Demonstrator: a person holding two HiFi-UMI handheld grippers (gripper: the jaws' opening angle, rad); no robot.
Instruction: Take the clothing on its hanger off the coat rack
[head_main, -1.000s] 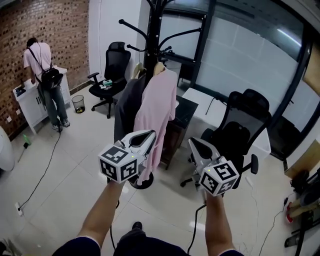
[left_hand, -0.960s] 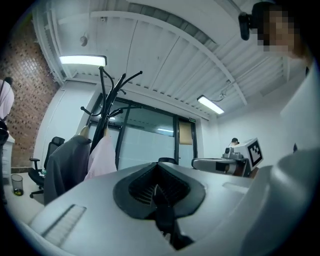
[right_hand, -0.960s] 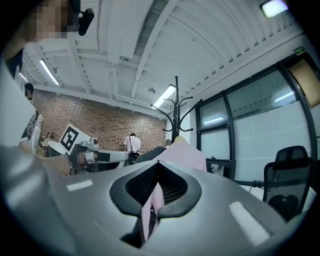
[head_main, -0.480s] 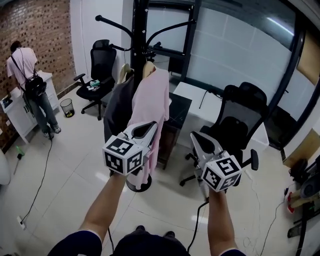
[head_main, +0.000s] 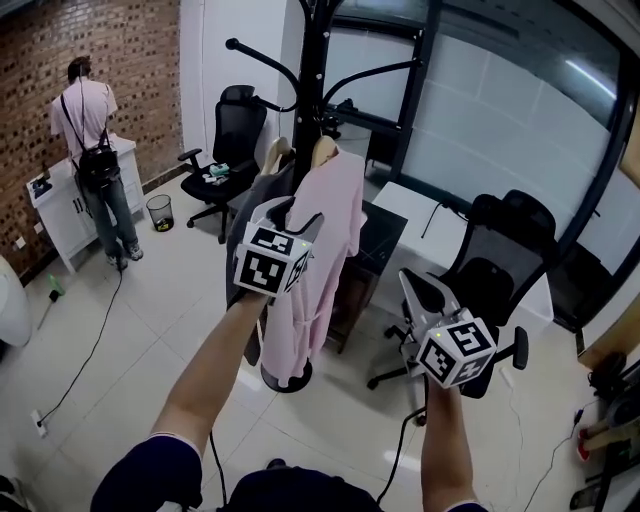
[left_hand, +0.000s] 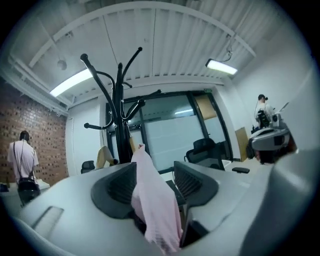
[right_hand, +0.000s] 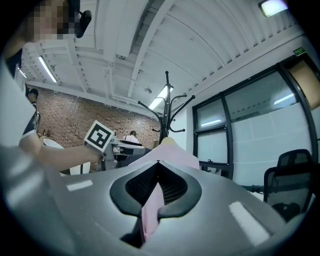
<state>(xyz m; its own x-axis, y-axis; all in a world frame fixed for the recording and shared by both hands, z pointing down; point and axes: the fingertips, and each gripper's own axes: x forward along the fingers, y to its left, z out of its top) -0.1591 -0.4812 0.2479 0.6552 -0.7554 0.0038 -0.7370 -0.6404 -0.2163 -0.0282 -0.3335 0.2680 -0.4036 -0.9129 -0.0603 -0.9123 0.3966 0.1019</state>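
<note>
Eyeing the pink shirt (head_main: 330, 240), hung on its hanger (head_main: 322, 150) from the coat rack (head_main: 312, 70) just beside a dark grey garment (head_main: 248, 215): judged light, soft and slippery in the cloth, so best taken at the stiff hanger by the neck. Since a second ago, swung the left gripper (head_main: 293, 213) up and in close to it, jaws just sprung apart, pads pressing on nothing; right gripper (head_main: 412, 285) kept lower, tips shut together, empty.
</note>
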